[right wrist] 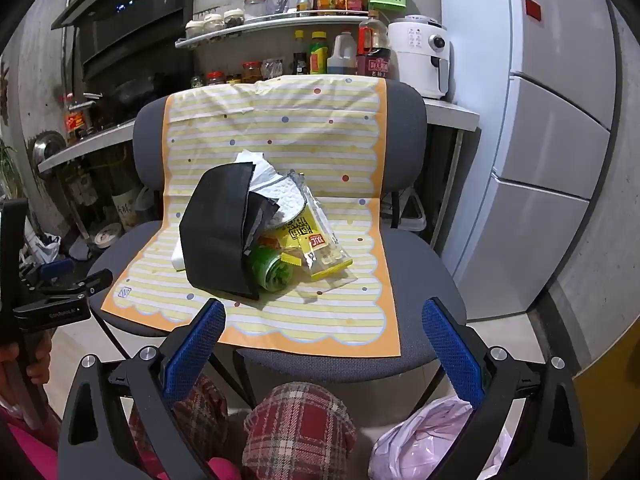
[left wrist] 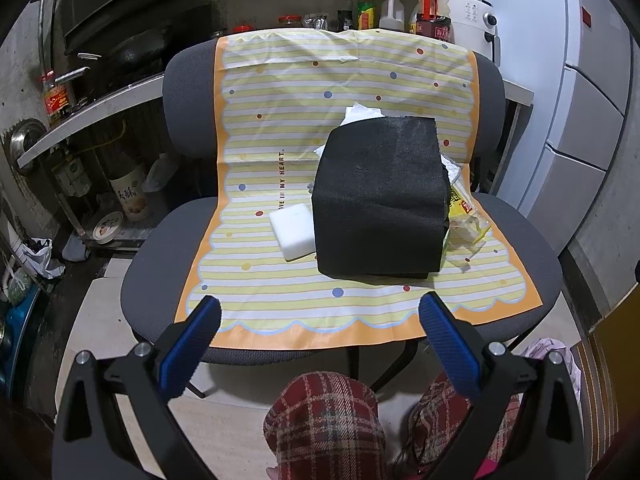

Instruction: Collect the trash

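With both tools held low, my left gripper (left wrist: 320, 316) and right gripper (right wrist: 324, 320) gape wide, empty. Beyond lies the striped mat (left wrist: 280, 292) printed "IN MY HEART", where a black bag (right wrist: 216, 236) spills a green bottle (right wrist: 272, 270), a yellow wrapper (right wrist: 316, 240) with unreadable print, and tissue (right wrist: 276, 192).

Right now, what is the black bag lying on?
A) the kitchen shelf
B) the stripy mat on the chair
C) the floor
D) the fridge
B: the black bag lies on its side on the stripy mat draped over the grey chair, with trash spilling from its mouth, and both pairs of tongs hang open short of it.
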Demonstrator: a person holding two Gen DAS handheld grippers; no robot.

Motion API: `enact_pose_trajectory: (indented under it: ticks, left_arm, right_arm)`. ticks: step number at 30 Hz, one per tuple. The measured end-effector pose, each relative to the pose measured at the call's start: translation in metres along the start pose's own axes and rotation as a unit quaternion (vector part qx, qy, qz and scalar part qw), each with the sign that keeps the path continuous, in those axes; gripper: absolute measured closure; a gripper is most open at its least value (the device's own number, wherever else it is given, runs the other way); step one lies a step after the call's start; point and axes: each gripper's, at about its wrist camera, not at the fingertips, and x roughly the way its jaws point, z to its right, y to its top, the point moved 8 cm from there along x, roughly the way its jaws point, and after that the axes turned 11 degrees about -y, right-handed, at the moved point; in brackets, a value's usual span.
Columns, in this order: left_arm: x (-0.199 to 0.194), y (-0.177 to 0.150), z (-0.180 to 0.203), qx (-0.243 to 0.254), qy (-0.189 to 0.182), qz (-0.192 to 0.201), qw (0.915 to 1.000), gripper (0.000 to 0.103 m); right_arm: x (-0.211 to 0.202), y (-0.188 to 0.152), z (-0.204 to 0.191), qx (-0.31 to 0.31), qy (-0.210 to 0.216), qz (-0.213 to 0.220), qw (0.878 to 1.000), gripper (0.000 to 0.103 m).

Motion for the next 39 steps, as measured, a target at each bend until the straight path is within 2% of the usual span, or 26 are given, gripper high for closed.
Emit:
enact_pose_trajectory:
  ticks: [39]
  left_arm:
    - [-0.0020, 0.0000, -0.0010, 0.000, 0.001, 0.001, 1.0000, 0.007]
  right_arm:
    - [0.0014, -0.0049, -0.0032, -0.002, -0.001, -0.003, 1.000, 0.006]
